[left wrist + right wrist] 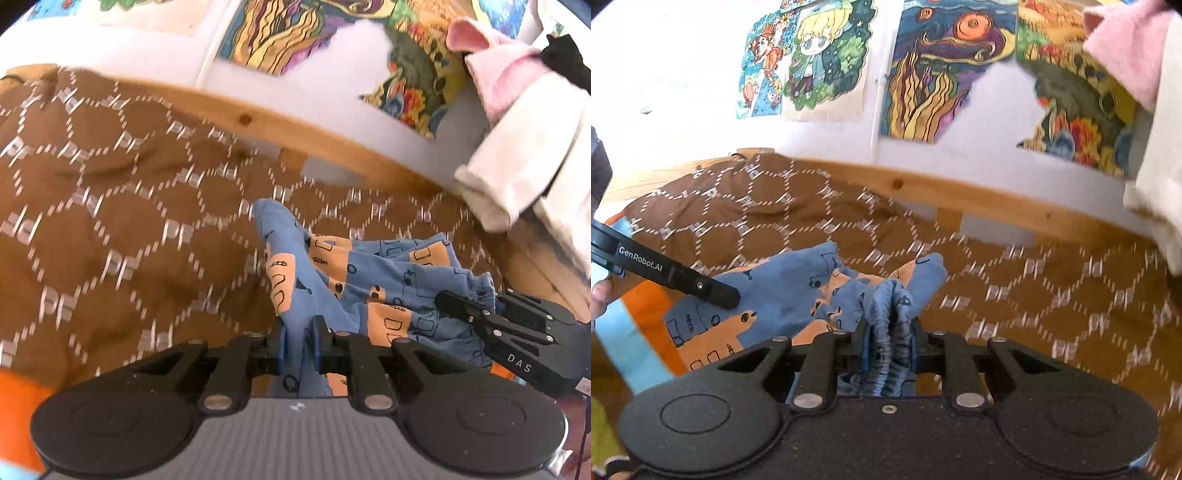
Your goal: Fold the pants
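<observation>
- The pants (369,280) are small, blue with orange patches, thin and limp; they look light and likely to sag and bunch wherever they are unsupported; they hang crumpled between the two grippers, just above the brown patterned bedspread (110,221).
- The left gripper (299,332) is nearly closed, pinching a narrow fold of a leg; the right gripper (889,332) is nearly closed too, its pads squeezing the gathered elastic waistband (890,306).
- Waistband and leg hem seem the sound holds: doubled cloth there should slip less than a single layer.
- The bedspread offers wide open room to the left for laying the cloth flat; the wooden bed rail (314,140) bounds the far side; white and pink garments (517,147) hang at the right, near enough to snag on.
</observation>
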`<state>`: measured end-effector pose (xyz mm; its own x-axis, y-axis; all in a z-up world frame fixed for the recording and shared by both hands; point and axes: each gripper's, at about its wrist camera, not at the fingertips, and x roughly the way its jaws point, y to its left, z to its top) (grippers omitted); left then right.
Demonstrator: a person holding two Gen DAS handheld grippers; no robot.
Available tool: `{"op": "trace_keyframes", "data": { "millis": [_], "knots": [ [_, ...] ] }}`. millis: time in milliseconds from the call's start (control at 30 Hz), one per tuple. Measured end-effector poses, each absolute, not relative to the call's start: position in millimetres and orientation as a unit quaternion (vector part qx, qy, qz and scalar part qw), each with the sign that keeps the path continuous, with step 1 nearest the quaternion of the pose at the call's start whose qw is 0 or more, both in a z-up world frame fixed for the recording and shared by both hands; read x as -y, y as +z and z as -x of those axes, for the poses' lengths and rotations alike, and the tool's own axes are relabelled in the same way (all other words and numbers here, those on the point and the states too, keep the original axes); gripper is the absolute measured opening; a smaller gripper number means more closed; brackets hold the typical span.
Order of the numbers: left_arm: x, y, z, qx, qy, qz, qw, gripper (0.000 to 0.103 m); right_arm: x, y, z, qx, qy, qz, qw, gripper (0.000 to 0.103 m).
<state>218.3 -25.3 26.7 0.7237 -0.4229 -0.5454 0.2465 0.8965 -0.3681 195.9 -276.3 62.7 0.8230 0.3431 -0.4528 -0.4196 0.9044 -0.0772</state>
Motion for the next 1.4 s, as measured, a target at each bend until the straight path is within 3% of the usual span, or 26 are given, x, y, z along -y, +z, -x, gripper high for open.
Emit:
{"op": "trace_keyframes", "data": {
  "millis": [200, 433, 500, 600, 733, 800, 833, 967, 1133, 1400],
  "knots": [
    [32, 11, -254, -0.326, -0.167, 0.138, 0.920, 0.016, 279, 55, -238, -0.226, 0.192, 0.093, 0.950, 0.022],
    [33, -48, -281, -0.396, -0.113, 0.155, 0.898, 0.020, 274, -8, -275, -0.306, 0.175, 0.123, 0.928, 0.026],
    [31, -48, -279, -0.393, -0.114, 0.157, 0.899, 0.025, 285, -10, -277, -0.306, 0.174, 0.091, 0.932, 0.036],
    [31, -47, -279, -0.394, -0.102, 0.135, 0.903, 0.043, 295, -7, -277, -0.302, 0.159, 0.073, 0.937, 0.057],
    [27, -42, -276, -0.400, -0.085, 0.133, 0.903, 0.063, 300, -1, -273, -0.290, 0.149, 0.065, 0.943, 0.074],
    [24, -39, -273, -0.397, -0.078, 0.134, 0.905, 0.076, 301, 2, -269, -0.283, 0.145, 0.057, 0.947, 0.088],
    [23, -36, -270, -0.393, -0.072, 0.131, 0.907, 0.084, 301, 4, -266, -0.279, 0.143, 0.053, 0.948, 0.090],
    [23, -21, -256, -0.374, -0.062, 0.107, 0.919, 0.097, 295, 16, -250, -0.254, 0.142, 0.052, 0.955, 0.101],
    [27, 3, -239, -0.339, -0.054, 0.082, 0.936, 0.103, 284, 35, -226, -0.219, 0.137, 0.050, 0.965, 0.102],
    [31, 26, -212, -0.314, -0.046, 0.055, 0.947, 0.103, 275, 64, -190, -0.177, 0.118, 0.032, 0.977, 0.102]
  ]
}}
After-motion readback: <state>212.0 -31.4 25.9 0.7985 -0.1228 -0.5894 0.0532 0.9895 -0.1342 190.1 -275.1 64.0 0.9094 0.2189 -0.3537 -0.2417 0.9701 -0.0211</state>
